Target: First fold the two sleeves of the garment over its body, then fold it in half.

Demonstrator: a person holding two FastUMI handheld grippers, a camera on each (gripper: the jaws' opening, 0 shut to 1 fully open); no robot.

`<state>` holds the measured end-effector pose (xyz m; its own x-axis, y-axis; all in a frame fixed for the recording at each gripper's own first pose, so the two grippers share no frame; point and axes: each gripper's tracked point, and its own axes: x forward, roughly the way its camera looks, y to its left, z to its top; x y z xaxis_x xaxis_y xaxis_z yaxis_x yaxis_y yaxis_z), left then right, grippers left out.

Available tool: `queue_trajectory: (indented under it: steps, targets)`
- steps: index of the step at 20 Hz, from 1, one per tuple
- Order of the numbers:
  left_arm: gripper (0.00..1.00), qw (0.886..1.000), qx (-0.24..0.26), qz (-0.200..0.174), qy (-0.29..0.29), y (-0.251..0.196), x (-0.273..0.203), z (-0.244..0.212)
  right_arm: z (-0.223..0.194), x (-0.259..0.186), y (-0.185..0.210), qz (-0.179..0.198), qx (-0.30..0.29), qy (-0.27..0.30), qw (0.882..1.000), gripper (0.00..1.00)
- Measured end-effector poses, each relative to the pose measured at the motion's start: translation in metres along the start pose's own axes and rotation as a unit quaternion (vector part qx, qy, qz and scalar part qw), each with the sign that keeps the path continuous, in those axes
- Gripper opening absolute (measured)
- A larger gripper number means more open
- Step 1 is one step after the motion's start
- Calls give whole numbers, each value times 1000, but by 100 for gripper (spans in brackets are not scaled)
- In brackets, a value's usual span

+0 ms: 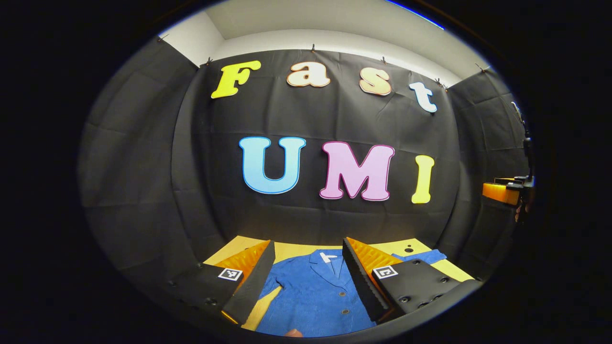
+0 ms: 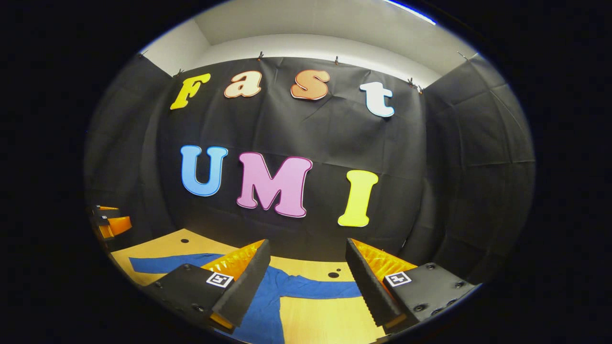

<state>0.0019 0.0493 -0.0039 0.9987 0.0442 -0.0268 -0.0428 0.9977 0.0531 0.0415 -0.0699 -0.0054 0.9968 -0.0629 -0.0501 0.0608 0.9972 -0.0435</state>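
A blue button-front shirt [image 1: 311,296] lies flat and face up on the yellow wooden desk [image 1: 287,249], collar toward the black cloth wall, with a small white tag showing at the neck. In the left gripper view the left tongs [image 1: 308,272] hang above the shirt's chest, held wide apart with nothing between them; the collar and two dark buttons of the placket sit in the gap. One sleeve [image 1: 423,257] stretches out to the side beyond the right-hand finger, lying flat on the desk. At the far right edge of that view, up off the desk and against the side wall, the other tongs can be seen, held in a hand.

In the right gripper view the right tongs [image 2: 308,277] are likewise spread wide and grip nothing. Below them a blue sleeve [image 2: 306,287] runs across the desk from behind the left-hand finger toward the right-hand one, and the opposite sleeve [image 2: 162,263] reaches away to the left. Both sleeves lie spread out, not folded over the body. Two small dark holes mark the desk top [image 2: 330,315] near the wall. The left tongs show at the far left edge of this view, well clear of the shirt
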Motion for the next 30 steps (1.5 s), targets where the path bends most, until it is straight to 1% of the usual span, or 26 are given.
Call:
queue_trajectory:
  steps: [1,2,4,5,6,7,8,9,10,11,12,14,15,16,17,18,19,20,21,23,25,27,28,29,30]
  targets:
    - [84,1000,1,0,-5,-1,1,2,-3,8,-11,-7,0,4,1000,99]
    - [84,1000,2,-1,-9,-2,1,4,-6,15,-21,-14,2,7,1000,95]
    - [84,1000,1,0,-16,-3,3,6,-23,35,-47,-27,-4,18,999,95]
    - [79,1000,-2,1,-15,-5,4,3,-44,47,-64,-38,-11,38,999,99]
    - [80,1000,-6,1,-10,-8,6,0,-68,57,-78,-41,-17,63,997,95]
    - [81,1000,-9,1,-3,-11,7,-5,-94,68,-88,-32,-16,89,995,95]
    - [82,1000,-9,2,3,-15,9,-10,-123,80,-95,-21,-4,122,992,99]
    - [81,1000,-6,2,7,-19,10,-12,-155,92,-105,-16,19,161,987,99]
    - [80,1000,0,4,6,-22,12,-10,-188,99,-117,-23,60,207,976,99]
    - [84,1000,6,7,3,-26,14,-9,-212,114,-133,-40,98,230,967,100]
    - [81,1000,11,11,1,-30,16,-7,-229,130,-149,-61,126,228,964,100]
    - [81,999,24,27,6,-36,22,-6,-268,169,-188,-98,130,228,960,100]
    - [81,999,31,39,12,-40,25,-6,-288,187,-200,-105,128,232,958,100]
    - [81,998,35,50,19,-46,28,-9,-311,205,-208,-104,125,244,956,100]
    - [82,997,31,57,28,-57,33,-13,-337,218,-215,-106,122,264,951,99]
    - [82,997,24,53,40,-73,39,-20,-364,229,-222,-108,121,287,944,97]
    - [81,997,19,49,55,-90,47,-27,-395,243,-227,-108,123,310,936,89]
    - [82,996,18,55,68,-103,53,-35,-424,254,-229,-108,125,332,929,97]
    - [82,995,15,62,75,-112,59,-41,-452,262,-236,-111,125,351,921,97]
    - [82,994,12,70,86,-133,67,-46,-494,271,-244,-118,128,381,908,97]
    - [82,992,17,74,97,-146,72,-50,-525,274,-247,-126,137,406,895,97]
    - [81,991,30,77,106,-152,75,-53,-540,275,-243,-119,170,422,883,97]
    - [82,990,35,78,110,-153,78,-56,-540,280,-246,-119,184,413,884,85]
    - [82,989,39,79,115,-155,79,-60,-537,275,-247,-116,188,412,884,85]
    - [81,989,39,80,121,-158,82,-63,-533,274,-242,-107,201,412,882,78]
